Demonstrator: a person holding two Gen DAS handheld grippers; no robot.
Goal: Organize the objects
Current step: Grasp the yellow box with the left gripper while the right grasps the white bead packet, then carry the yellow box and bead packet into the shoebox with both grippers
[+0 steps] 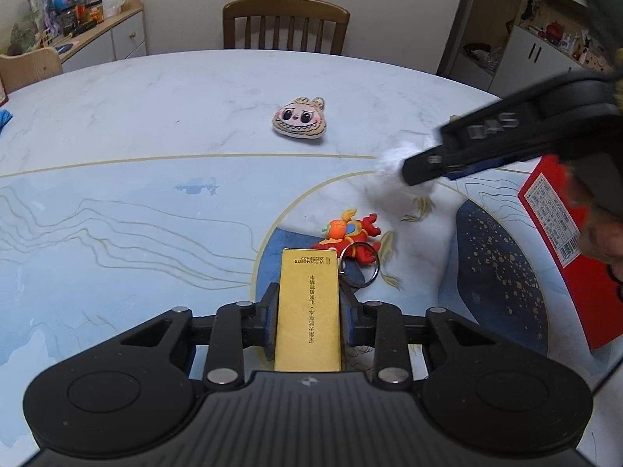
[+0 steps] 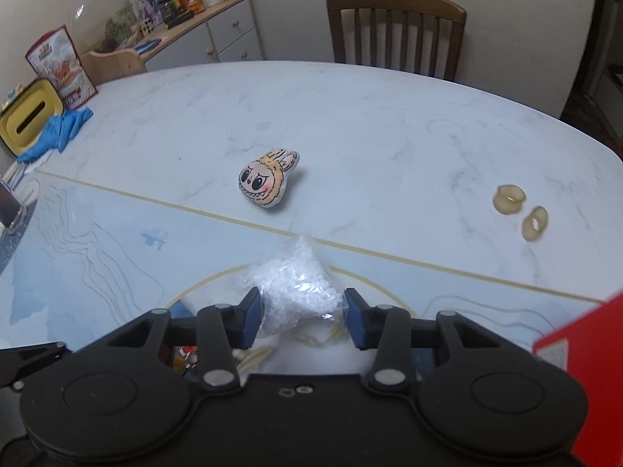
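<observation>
My left gripper is shut on a slim gold box with printed text, its pads pressing both long sides low over the table. Just beyond the box lies a red dragon keychain with a metal ring. My right gripper is shut on a clear bag of white beads. In the left wrist view the right gripper reaches in from the right with the bag at its tip. A plush face charm lies further out on the table.
A red box stands at the right near edge. Two pale rings lie at the right. A blue cloth, a yellow tin and a snack bag crowd the far left. A wooden chair stands behind.
</observation>
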